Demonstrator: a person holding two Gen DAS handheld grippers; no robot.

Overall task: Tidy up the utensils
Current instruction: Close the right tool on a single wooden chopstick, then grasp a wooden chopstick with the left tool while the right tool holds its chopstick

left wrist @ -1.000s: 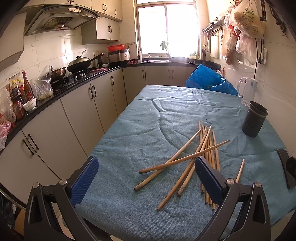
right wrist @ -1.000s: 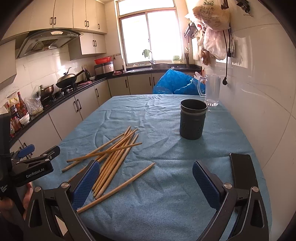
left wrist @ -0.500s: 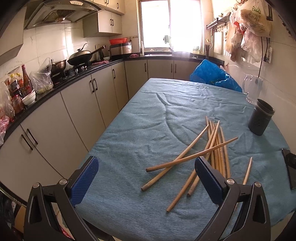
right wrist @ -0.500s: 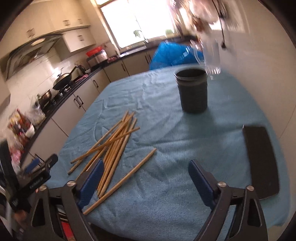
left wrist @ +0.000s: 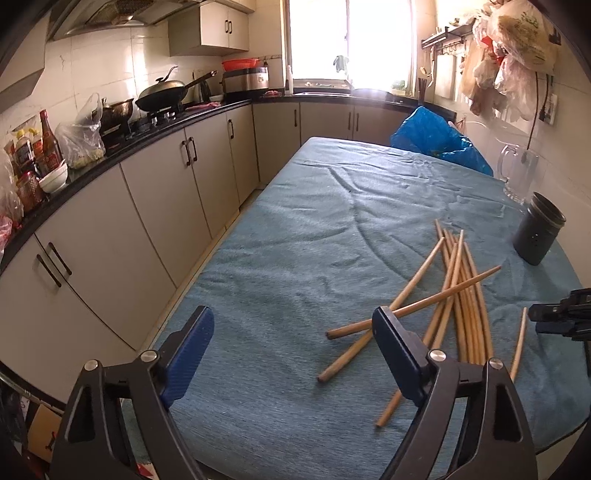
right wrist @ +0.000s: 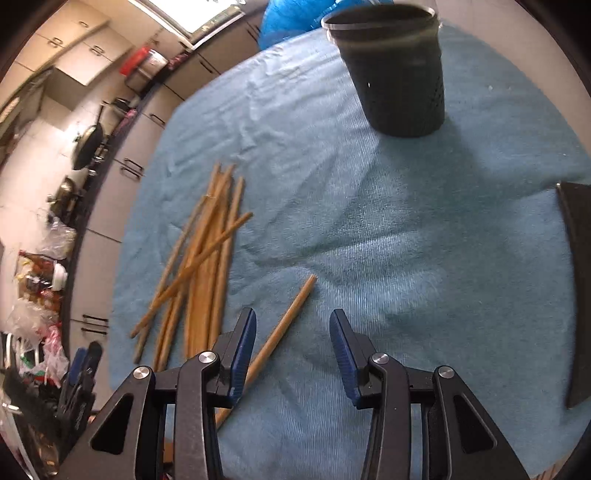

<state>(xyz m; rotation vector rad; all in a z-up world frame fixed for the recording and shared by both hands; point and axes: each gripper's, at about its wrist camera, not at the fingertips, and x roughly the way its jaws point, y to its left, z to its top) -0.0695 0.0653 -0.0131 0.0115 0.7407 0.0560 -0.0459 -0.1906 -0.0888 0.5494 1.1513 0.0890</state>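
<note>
Daylit kitchen, blown-out window (left wrist: 349, 37)

Backlight glares off the cabinets (left wrist: 207, 33) and casts soft shadows across the cloth (left wrist: 295, 240). The right view is motion-blurred, worst at the cup (right wrist: 397, 74); both views bend and darken at the rims.

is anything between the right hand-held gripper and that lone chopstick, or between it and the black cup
Nothing visible. The right hand-held gripper is open just over the lone chopstick, which lies apart from the chopstick pile. Only bare blue cloth lies between it and the black cup.
</note>
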